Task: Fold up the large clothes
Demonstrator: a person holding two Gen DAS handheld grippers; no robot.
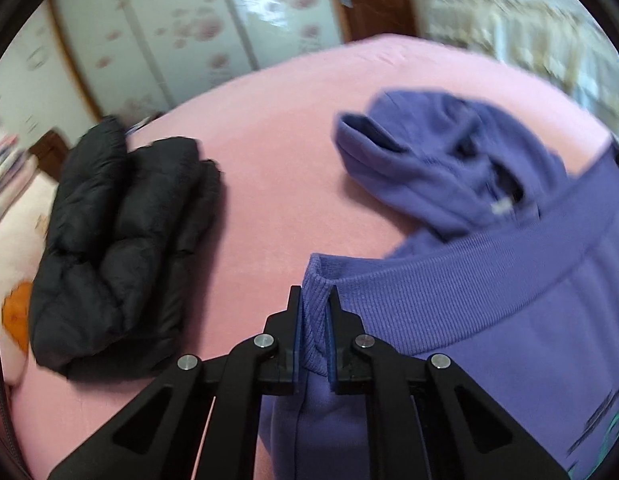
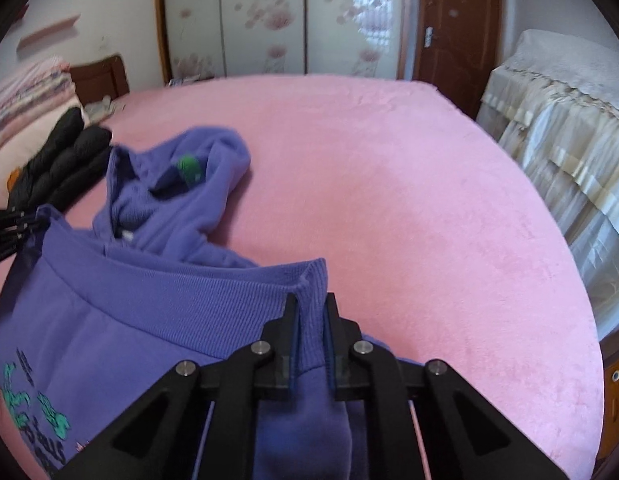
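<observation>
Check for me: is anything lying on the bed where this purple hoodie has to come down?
Nothing visible blocks it. Both the left gripper and right gripper already pinch the hoodie hem. The pink bed ahead looks bare; the black jacket sits off to the left.

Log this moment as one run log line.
step: fold in progress | left gripper: shut on purple hoodie hem | right gripper: same hem | nearby: black puffer jacket

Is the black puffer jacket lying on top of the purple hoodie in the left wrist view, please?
No, the black puffer jacket lies folded on the pink bedspread, apart from the purple hoodie.
</observation>
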